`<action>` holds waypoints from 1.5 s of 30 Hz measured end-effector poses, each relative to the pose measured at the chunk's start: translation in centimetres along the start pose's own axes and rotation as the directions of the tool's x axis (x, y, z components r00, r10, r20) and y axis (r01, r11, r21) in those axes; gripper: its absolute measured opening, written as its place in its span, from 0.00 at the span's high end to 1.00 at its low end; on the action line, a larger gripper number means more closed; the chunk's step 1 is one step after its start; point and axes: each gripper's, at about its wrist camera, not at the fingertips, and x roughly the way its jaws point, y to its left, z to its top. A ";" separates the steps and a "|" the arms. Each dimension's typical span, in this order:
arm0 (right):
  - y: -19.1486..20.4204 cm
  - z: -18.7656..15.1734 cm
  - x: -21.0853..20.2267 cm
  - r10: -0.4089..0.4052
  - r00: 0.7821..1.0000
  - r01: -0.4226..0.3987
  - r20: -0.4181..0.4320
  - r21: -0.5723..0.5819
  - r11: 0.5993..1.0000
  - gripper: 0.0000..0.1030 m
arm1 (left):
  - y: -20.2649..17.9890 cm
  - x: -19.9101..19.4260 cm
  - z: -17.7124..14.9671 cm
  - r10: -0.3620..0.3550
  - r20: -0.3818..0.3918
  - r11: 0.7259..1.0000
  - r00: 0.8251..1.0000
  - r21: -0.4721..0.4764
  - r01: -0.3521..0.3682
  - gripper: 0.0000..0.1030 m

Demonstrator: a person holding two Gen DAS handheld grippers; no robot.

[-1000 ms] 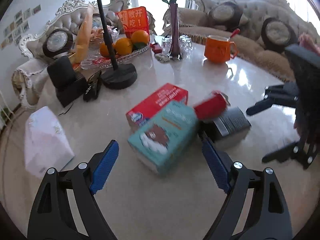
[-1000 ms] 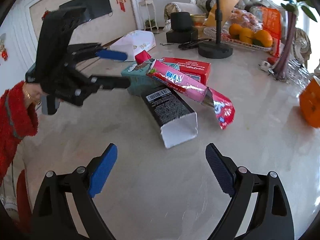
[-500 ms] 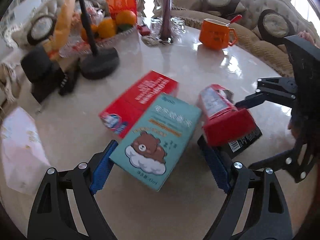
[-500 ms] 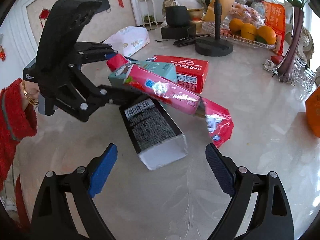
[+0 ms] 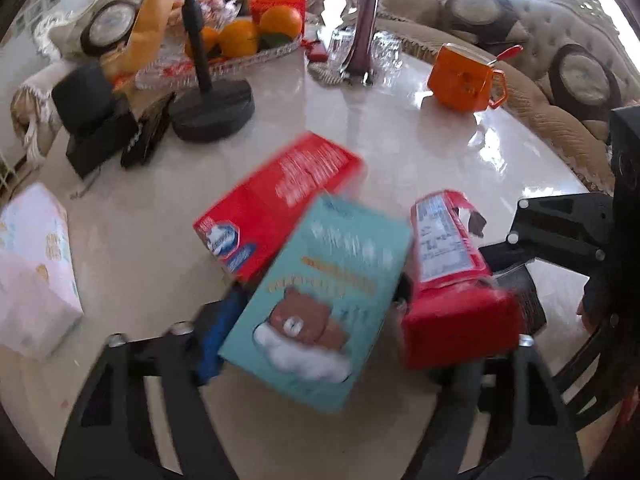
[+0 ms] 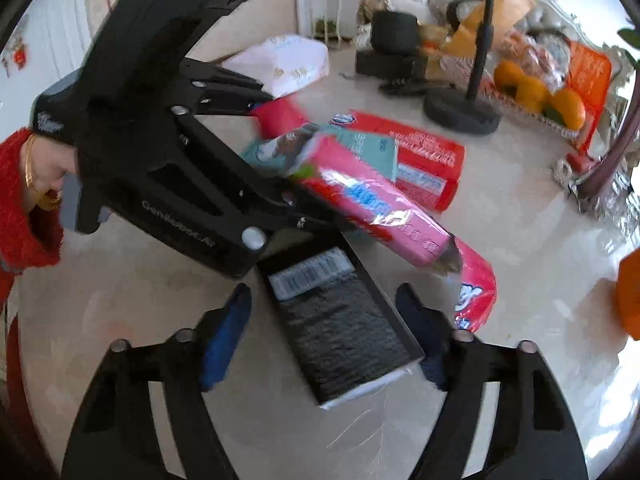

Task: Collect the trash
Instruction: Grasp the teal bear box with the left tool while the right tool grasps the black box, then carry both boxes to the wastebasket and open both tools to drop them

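Note:
A pile of trash lies on the marble table [image 5: 380, 140]. In the left wrist view my left gripper [image 5: 312, 320] is open with its jaws around a teal box with a bear [image 5: 320, 300]; a red-pink wrapper [image 5: 448, 272] lies over the right jaw, and a flat red box [image 5: 276, 200] is behind. In the right wrist view my right gripper [image 6: 324, 332] is open, its jaws on either side of a black carton with a barcode [image 6: 340, 320]. The pink wrapper [image 6: 372, 204] and teal box [image 6: 360, 148] lie just beyond, by the left gripper.
An orange mug [image 5: 464, 80], a vase [image 5: 366, 20], a fruit tray with oranges [image 5: 240, 40], a black stand base [image 5: 212, 108] and black gadgets [image 5: 96, 120] stand at the back. A white-pink tissue pack [image 5: 32, 268] lies at the left. A sofa rings the table.
Both grippers have moved forward into the pile. The left now has the teal box between its jaws, the right has the black carton between its jaws.

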 end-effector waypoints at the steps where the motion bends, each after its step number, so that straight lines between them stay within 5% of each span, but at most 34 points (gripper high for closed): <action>1: 0.0 -0.2 -0.3 0.004 1.000 -0.004 0.000 0.017 1.000 0.51 | 0.0 0.0 -0.3 0.005 -0.001 1.000 1.000 -0.011 -0.005 0.46; 3: -0.3 -0.9 -1.2 0.048 0.999 -0.049 0.011 0.094 0.994 0.60 | 0.1 -0.5 -0.8 0.026 0.001 0.998 1.000 -0.050 -0.026 0.52; 9: 0.9 -4.2 -3.8 0.082 0.994 -0.094 0.066 0.206 0.974 0.61 | -0.6 -2.6 -3.3 0.049 0.012 0.993 0.999 -0.106 -0.048 0.52; 17: 4.4 -10.3 -10.8 0.115 0.967 -0.191 0.228 0.351 0.917 0.60 | -3.1 -9.7 -12.2 0.052 0.084 0.976 0.995 -0.217 -0.032 0.53; 27: 14.9 -20.9 -20.6 0.140 0.906 -0.313 0.400 0.408 0.858 0.60 | -15.4 -22.7 -26.1 -0.021 0.238 0.978 0.971 -0.199 0.070 0.53; 30: 18.7 -24.4 -21.7 0.148 0.913 -0.314 0.379 0.424 0.849 0.60 | -20.3 -23.6 -31.2 -0.043 0.204 0.980 0.978 -0.180 0.081 0.53; 33: 21.5 -28.2 -20.6 0.142 0.945 -0.272 0.294 0.466 0.842 0.60 | -23.8 -22.2 -35.4 -0.027 0.143 0.982 0.989 -0.180 0.053 0.52; 38: 22.3 -32.8 -15.1 0.096 0.988 -0.146 0.117 0.559 0.817 0.60 | -26.7 -15.6 -40.9 -0.029 0.007 0.968 1.000 -0.250 0.030 0.52; 45: 23.1 -35.9 -9.2 0.087 0.993 -0.026 -0.080 0.567 0.823 0.60 | -28.3 -8.4 -44.4 -0.044 -0.156 0.970 0.987 -0.244 0.004 0.52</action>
